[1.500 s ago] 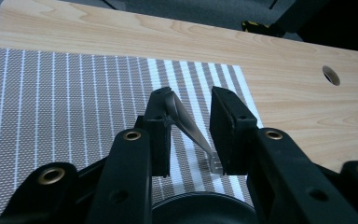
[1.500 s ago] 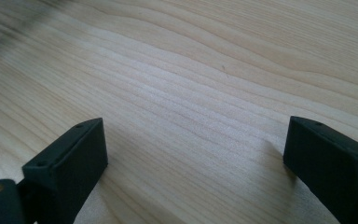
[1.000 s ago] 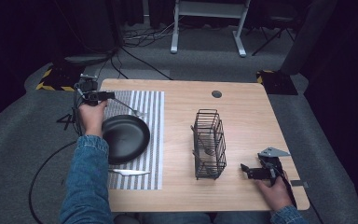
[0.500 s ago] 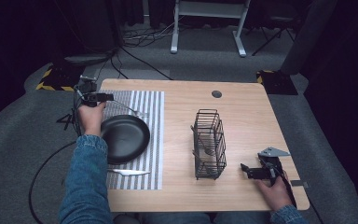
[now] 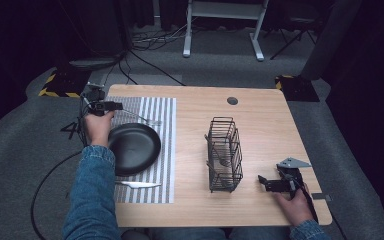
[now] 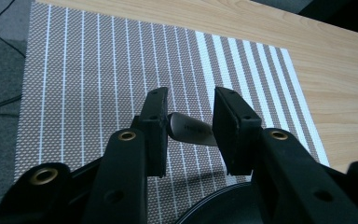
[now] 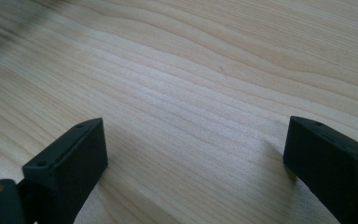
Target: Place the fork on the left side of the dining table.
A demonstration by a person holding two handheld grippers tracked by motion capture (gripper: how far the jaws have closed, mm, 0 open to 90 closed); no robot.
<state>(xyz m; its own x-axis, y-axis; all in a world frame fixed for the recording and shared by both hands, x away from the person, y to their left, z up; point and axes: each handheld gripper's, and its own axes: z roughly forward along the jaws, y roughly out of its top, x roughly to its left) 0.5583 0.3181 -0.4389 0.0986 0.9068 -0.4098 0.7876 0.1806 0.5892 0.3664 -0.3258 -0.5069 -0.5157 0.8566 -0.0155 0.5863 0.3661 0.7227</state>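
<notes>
Left gripper view is showing the left hand-held gripper (image 6: 189, 135) opening its jaws around the fork handle (image 6: 192, 132) at lower centre, apparently releasing it onto the striped placemat (image 6: 98, 70); next it needs lifting clear, while the right hand-held gripper (image 7: 193, 158) is resting wide apart on the worktop (image 7: 191, 70).

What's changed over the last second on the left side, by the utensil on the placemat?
The left gripper has just been opening its jaws; the metal utensil handle lies between them on the striped placemat, apparently let go. The hand barely shifted. The black plate, knife, wire basket and right gripper, open over the table, stayed put.
</notes>
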